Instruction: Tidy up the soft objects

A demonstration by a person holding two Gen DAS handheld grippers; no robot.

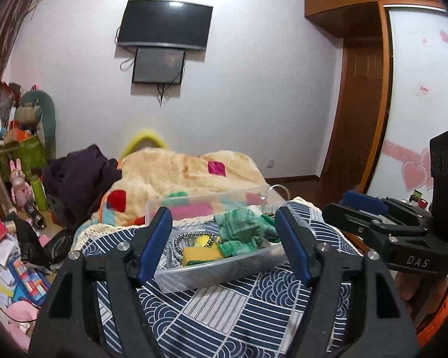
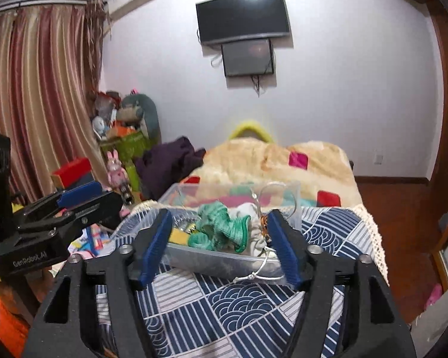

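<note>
A clear plastic bin sits on a blue patterned cloth on the bed. It holds a green knitted cloth, a yellow sponge and a beaded band. My left gripper is open and empty, held just in front of the bin. In the right wrist view the bin also holds a white cloth beside the green cloth, and a white cord hangs over its front. My right gripper is open and empty before the bin.
A beige patchwork blanket and a dark purple garment lie behind the bin. Toys, boxes and papers clutter the floor at left. A wooden wardrobe stands at right. The right gripper's side shows at the right edge.
</note>
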